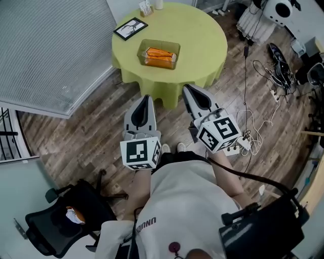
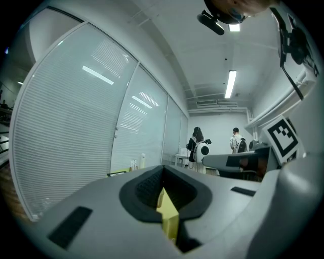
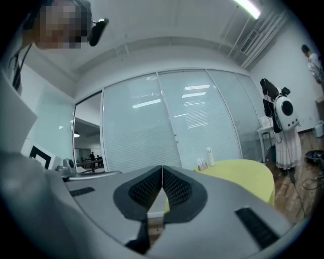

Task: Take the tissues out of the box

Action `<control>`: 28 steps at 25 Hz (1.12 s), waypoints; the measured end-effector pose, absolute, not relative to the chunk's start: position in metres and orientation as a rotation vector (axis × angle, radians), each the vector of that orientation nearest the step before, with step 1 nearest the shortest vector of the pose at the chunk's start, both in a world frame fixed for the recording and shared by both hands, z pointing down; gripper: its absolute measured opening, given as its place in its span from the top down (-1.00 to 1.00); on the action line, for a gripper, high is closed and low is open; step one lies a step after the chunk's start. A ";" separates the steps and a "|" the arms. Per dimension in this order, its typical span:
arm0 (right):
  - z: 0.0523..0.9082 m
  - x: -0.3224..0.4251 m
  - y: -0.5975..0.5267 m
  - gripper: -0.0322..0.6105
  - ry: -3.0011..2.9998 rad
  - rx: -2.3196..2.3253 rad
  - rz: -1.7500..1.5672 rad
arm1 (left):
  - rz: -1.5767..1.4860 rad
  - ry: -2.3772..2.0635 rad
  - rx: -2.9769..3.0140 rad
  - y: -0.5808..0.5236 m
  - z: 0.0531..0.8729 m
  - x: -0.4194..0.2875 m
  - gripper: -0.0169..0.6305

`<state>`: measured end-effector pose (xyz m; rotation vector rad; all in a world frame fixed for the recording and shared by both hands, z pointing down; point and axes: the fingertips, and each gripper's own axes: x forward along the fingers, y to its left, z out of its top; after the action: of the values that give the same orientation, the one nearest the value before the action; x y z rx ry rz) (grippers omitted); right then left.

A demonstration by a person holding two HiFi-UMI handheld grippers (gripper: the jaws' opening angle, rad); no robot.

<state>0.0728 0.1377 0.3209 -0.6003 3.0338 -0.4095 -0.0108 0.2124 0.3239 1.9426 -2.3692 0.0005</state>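
A clear box (image 1: 158, 53) holding an orange tissue pack (image 1: 160, 54) sits on the round yellow-green table (image 1: 202, 55) ahead of me. My left gripper (image 1: 146, 99) is held in front of my body, short of the table's near edge, jaws shut and empty. My right gripper (image 1: 188, 90) is beside it, its tip close to the tablecloth's hanging edge, also shut with nothing between its jaws. In the left gripper view the left gripper (image 2: 162, 169) tips meet; in the right gripper view the right gripper (image 3: 162, 169) tips meet, with the table (image 3: 243, 174) beyond.
A framed picture (image 1: 130, 28) and small bottles (image 1: 146, 7) stand at the table's far side. Cables and a power strip (image 1: 238, 144) lie on the wooden floor at right. A black chair (image 1: 66, 212) is at lower left. A glass wall with blinds (image 1: 45, 45) runs along the left.
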 end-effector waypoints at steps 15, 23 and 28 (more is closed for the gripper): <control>0.334 0.050 0.125 0.84 3.056 -0.713 -0.387 | -0.002 -2.376 1.913 0.213 0.339 -0.041 0.91; 0.335 0.033 0.070 0.84 3.058 -0.728 -0.391 | -0.003 -2.402 1.903 0.166 0.336 -0.060 0.91; 0.336 0.017 0.029 0.84 3.078 -0.697 -0.402 | 0.049 -2.421 1.867 0.125 0.337 -0.076 0.91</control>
<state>0.0170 0.0294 0.3364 -0.6968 3.0780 -0.4020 -0.0764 0.1253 0.3370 1.8674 -2.4208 0.0487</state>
